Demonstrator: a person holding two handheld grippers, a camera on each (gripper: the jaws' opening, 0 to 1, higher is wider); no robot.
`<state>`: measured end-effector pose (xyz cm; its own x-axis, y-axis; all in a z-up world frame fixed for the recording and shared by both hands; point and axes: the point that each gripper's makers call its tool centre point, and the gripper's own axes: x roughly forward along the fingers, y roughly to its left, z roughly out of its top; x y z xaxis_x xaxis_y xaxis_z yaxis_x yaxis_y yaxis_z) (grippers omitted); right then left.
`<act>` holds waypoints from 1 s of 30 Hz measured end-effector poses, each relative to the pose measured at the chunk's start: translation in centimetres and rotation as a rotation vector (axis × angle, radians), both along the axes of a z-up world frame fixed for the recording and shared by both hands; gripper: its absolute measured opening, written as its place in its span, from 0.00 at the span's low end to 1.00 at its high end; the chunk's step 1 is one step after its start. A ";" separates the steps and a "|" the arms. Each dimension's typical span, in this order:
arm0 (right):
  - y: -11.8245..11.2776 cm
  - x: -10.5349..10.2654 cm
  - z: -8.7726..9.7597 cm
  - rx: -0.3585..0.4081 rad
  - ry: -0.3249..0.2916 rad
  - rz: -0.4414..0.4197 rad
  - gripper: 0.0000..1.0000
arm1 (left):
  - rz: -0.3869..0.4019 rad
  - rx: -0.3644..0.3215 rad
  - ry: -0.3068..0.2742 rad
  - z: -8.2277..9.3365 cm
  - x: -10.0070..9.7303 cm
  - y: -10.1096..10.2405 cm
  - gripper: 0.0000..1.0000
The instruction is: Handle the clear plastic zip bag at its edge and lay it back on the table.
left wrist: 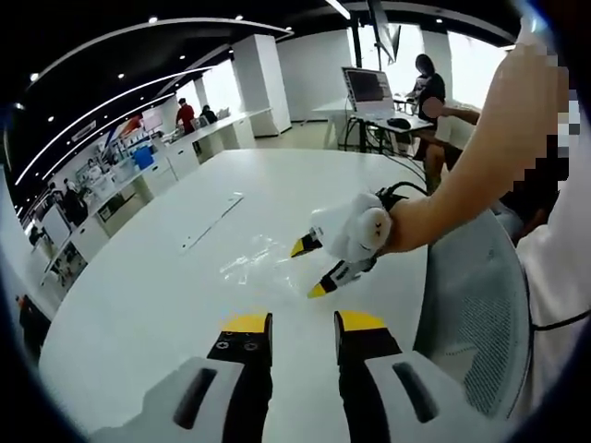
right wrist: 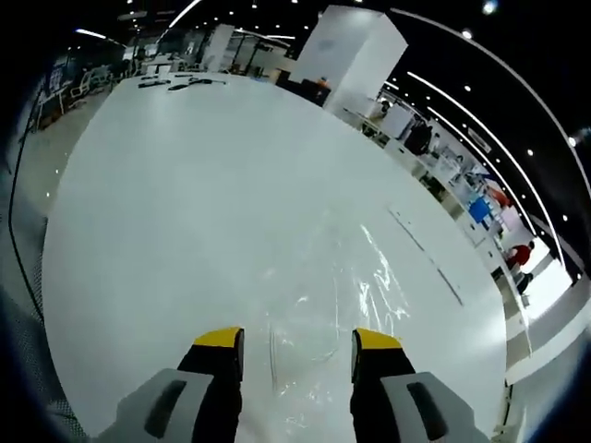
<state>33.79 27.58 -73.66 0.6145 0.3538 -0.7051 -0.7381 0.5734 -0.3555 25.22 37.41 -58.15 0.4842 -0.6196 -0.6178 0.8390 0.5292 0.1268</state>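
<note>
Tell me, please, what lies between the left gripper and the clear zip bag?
In the left gripper view, only bare white table separates the open left gripper from the clear zip bag.

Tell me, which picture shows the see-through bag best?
The right gripper view: the clear zip bag lies flat on the white table, close ahead of the open right gripper. The left gripper view shows it smaller, farther away.

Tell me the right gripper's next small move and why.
Probably ease the right gripper down and close on the near edge of the clear zip bag: its jaws stand open with the bag's edge between them, and the bag lies flat on the white table.
</note>
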 end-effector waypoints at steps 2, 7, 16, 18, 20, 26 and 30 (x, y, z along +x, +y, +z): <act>-0.2 0.0 0.3 -0.004 -0.002 0.002 0.49 | -0.001 -0.002 0.000 0.0 -0.1 -0.1 0.24; -0.9 -0.4 1.1 0.016 -0.003 -0.006 0.52 | -0.001 -0.009 0.002 -0.2 -0.3 -0.2 0.24; -2.3 -0.8 1.7 0.035 -0.014 -0.015 0.53 | 0.004 -0.019 0.015 -0.8 -1.1 -0.3 0.24; -2.6 -1.1 2.0 0.038 -0.015 -0.027 0.52 | 0.004 -0.019 0.018 -1.0 -1.3 -0.2 0.24; -2.9 -1.1 2.2 0.045 -0.024 -0.037 0.51 | 0.006 -0.021 0.020 -1.2 -1.5 -0.1 0.24; -3.9 -2.0 2.3 0.052 -0.020 -0.052 0.51 | 0.013 -0.027 0.025 -1.4 -2.2 -0.1 0.24; -4.3 -2.4 2.1 0.076 -0.010 -0.057 0.51 | 0.013 -0.034 0.025 -1.5 -2.6 -0.3 0.24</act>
